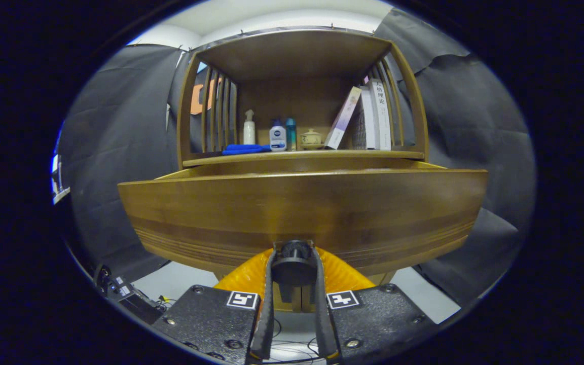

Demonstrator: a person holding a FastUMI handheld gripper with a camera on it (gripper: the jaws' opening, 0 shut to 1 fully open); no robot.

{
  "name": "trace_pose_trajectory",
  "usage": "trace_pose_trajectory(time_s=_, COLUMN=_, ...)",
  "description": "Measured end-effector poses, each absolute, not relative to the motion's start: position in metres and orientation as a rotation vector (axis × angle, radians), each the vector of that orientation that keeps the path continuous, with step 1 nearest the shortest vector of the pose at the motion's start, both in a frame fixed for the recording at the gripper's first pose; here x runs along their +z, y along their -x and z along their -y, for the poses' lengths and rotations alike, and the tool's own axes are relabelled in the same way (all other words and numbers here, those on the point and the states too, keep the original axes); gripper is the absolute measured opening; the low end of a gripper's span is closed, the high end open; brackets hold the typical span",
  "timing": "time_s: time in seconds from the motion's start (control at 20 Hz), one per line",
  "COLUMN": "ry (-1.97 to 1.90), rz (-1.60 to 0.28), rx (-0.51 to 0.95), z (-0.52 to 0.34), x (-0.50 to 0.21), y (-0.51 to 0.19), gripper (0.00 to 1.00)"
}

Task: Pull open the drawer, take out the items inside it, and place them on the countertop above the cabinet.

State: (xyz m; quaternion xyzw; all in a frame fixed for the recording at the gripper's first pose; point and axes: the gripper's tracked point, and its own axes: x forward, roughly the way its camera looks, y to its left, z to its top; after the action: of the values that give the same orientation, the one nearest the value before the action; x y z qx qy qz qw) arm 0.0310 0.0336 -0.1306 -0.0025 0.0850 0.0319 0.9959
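A wooden drawer (302, 208) stands pulled out from the cabinet toward me, its broad front panel right in front of the camera. My gripper (294, 258) is shut on the drawer's dark round knob (294, 263), low on the panel's middle, with a finger pressing on each side. The drawer's inside is hidden behind its front panel. Above and behind it runs the countertop (373, 153), under a wooden shelf frame.
On the countertop stand a white pump bottle (249, 129), a white-and-blue bottle (277, 137), a teal bottle (291, 134), a small pot (311, 139), a flat blue item (245, 149) and leaning books (368, 119). Black boxes with cables (124, 294) lie on the floor at left.
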Motion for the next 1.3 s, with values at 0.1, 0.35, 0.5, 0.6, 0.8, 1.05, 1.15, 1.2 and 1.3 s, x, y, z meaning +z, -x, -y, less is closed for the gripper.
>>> trace_pose_trajectory(time_s=0.1, ry=-0.004, rz=-0.175, rx=0.063, z=-0.033, x=-0.135, y=-0.020, gripper=0.36)
trace_pose_trajectory(time_s=0.35, ry=-0.021, rz=-0.194, rx=0.076, z=-0.035, x=-0.140, y=0.006, gripper=0.36)
trace_pose_trajectory(time_s=0.5, ry=-0.017, rz=-0.202, rx=0.077, z=-0.037, x=-0.142, y=0.011, gripper=0.36)
trace_pose_trajectory(time_s=0.6, ry=-0.018, rz=-0.218, rx=0.074, z=-0.037, x=-0.143, y=0.011, gripper=0.36)
trace_pose_trajectory(time_s=0.8, ry=-0.031, rz=-0.211, rx=0.074, z=-0.026, x=-0.130, y=0.024, gripper=0.75)
trace_pose_trajectory(time_s=1.05, ry=-0.059, rz=-0.138, rx=0.063, z=-0.006, x=-0.058, y=0.046, gripper=0.99)
trace_pose_trajectory(time_s=1.15, ry=-0.054, rz=-0.124, rx=0.034, z=0.002, x=-0.027, y=0.046, gripper=0.99)
trace_pose_trajectory(time_s=1.2, ry=-0.060, rz=-0.129, rx=0.030, z=0.001, x=-0.014, y=0.045, gripper=0.99)
trace_pose_trajectory(time_s=1.3, ry=-0.082, rz=-0.123, rx=0.055, z=-0.008, x=0.018, y=0.037, gripper=0.99)
